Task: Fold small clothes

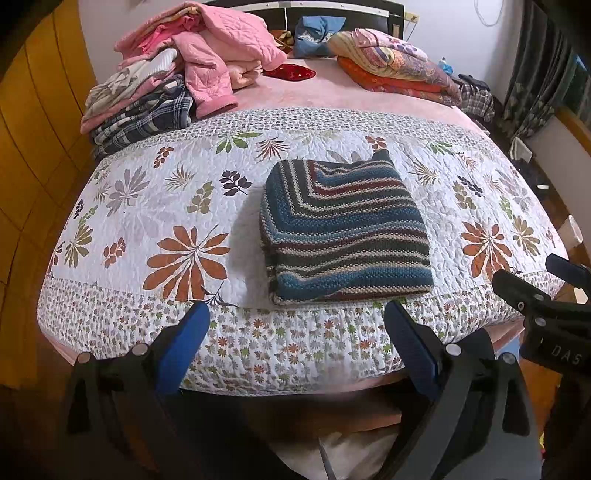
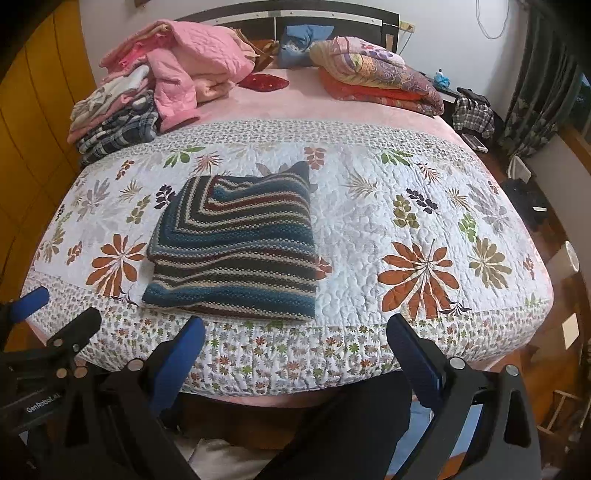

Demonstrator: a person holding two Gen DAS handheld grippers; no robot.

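Striped knit (image 1: pixel 345 229) lay folded at twelve o'clock, nearer left hand-held gripper (image 1: pixel 295 325); right hand-held gripper (image 2: pixel 295 339) likewise wide, empty

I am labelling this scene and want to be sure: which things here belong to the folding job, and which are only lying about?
Belong to the job:
- striped knit, folded, on the quilt
- left gripper, open
- right gripper, open
- clothes pile, perhaps next

Only lying about:
- folded blankets
- blue pillow
- red cloth
- curtain
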